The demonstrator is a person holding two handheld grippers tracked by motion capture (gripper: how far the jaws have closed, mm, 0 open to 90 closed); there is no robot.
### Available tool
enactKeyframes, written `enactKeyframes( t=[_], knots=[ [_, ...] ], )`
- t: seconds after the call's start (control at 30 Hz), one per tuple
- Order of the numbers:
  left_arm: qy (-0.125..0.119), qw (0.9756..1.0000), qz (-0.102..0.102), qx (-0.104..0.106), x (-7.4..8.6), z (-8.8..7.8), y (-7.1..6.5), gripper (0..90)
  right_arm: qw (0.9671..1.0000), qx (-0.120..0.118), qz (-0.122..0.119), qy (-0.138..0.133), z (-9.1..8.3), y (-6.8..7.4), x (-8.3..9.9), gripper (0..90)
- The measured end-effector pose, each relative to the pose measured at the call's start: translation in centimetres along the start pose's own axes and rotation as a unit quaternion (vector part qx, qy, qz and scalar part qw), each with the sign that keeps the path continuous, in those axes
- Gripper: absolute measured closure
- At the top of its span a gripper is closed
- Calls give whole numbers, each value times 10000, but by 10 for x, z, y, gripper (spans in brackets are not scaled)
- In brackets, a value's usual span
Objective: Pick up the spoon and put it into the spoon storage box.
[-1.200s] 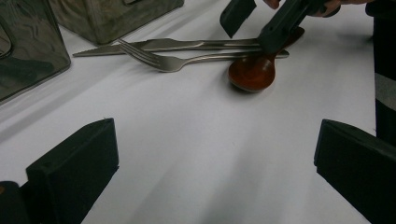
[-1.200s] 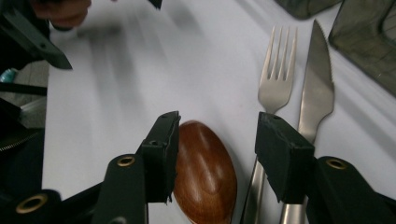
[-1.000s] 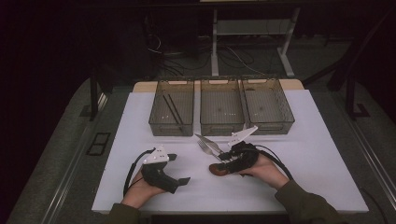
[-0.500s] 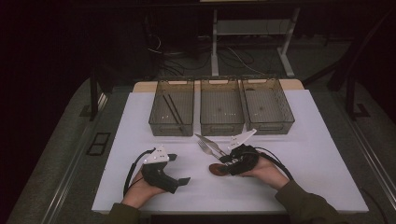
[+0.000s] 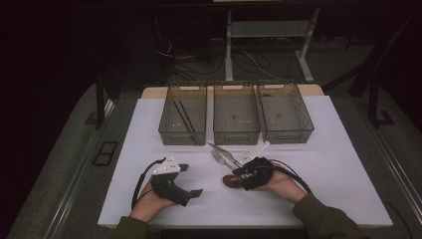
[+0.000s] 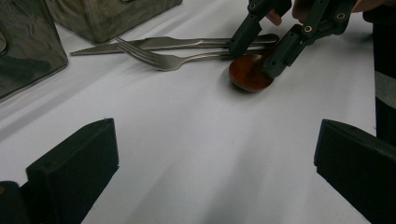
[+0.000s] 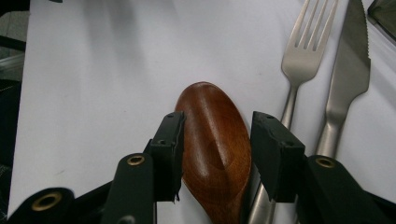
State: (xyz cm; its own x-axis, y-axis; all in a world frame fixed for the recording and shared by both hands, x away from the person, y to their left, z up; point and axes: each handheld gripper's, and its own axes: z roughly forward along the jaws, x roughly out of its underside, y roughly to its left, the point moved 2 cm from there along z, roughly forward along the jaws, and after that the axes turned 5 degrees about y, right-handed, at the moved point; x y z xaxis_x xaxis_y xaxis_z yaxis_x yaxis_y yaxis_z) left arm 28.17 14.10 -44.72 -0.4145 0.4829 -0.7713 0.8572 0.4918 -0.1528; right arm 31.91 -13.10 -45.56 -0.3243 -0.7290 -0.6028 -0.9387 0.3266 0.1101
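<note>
A brown wooden spoon (image 7: 212, 149) lies bowl-down on the white table, beside a metal fork (image 7: 301, 51) and a metal knife (image 7: 348, 70). My right gripper (image 7: 217, 126) is low on the table with its pads against both sides of the spoon's bowl, shut on it. The high view has the spoon (image 5: 230, 180) at the tip of the right gripper (image 5: 239, 178), with the fork (image 5: 218, 158) and knife (image 5: 221, 152) just behind. My left gripper (image 5: 190, 180) rests to the left, open and empty, its jaws (image 6: 215, 140) wide apart and facing the spoon (image 6: 247, 72).
Three translucent bins stand in a row at the back: the left one (image 5: 164, 130) holds black chopsticks (image 5: 183, 115), with the middle one (image 5: 236, 134) and the right one (image 5: 308, 124) beside it. The white table (image 5: 338, 164) ends close to the person's forearms.
</note>
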Motion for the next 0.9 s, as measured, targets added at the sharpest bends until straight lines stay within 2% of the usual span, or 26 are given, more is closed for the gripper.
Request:
enactKeyframes(
  t=[0.13,0.2,0.27,0.43,0.5,0.53,0.57,0.9],
  knots=[
    [1,10000,0,-3,0,0,0,0,9998,85,-163,115,2,4,0,537],
    [-2,10000,2,-1,0,0,0,0,9998,59,-124,109,3,8,0,538],
    [-4,10000,1,0,0,0,0,0,9994,111,-269,168,4,8,0,538],
    [6,10000,6,7,0,0,0,0,9992,91,-330,197,4,10,0,542],
    [15,10000,12,4,0,0,0,0,9987,85,-455,211,5,11,1,558],
    [15,10000,12,4,0,0,0,0,9989,71,-396,252,4,13,1,566],
    [10,10000,10,8,0,0,0,0,9986,88,-463,251,5,13,1,576],
    [22,10000,24,18,0,0,0,0,9978,148,-585,267,5,16,1,674]
  ],
)
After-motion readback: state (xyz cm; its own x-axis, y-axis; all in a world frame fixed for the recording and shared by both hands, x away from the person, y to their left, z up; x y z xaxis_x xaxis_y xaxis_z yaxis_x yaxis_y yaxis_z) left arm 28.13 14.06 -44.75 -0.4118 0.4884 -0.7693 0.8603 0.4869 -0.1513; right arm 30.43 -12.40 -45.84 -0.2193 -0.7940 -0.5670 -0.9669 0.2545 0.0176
